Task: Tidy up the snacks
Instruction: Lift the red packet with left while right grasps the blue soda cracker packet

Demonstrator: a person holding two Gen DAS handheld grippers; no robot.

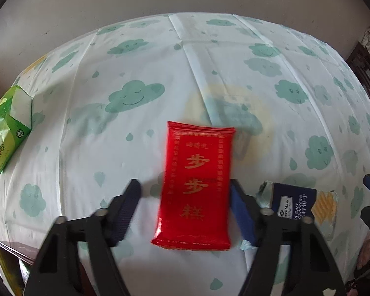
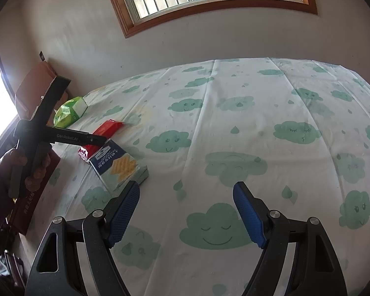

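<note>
Red snack packet lengthwise between the jaws.

The red snack packet carries gold characters "步步糕"; the left hand-held gripper carries "GenRobot.AI".

Each black hand-held gripper has blue ribbed pads, silver screws and "GenRobot.AI" lettering

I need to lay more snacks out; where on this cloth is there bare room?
Bare: the wide stretch right of the cracker box toward the wall, and between the green pack and red packet. Crowded: red packet and box lie close together, left gripper over them.
</note>
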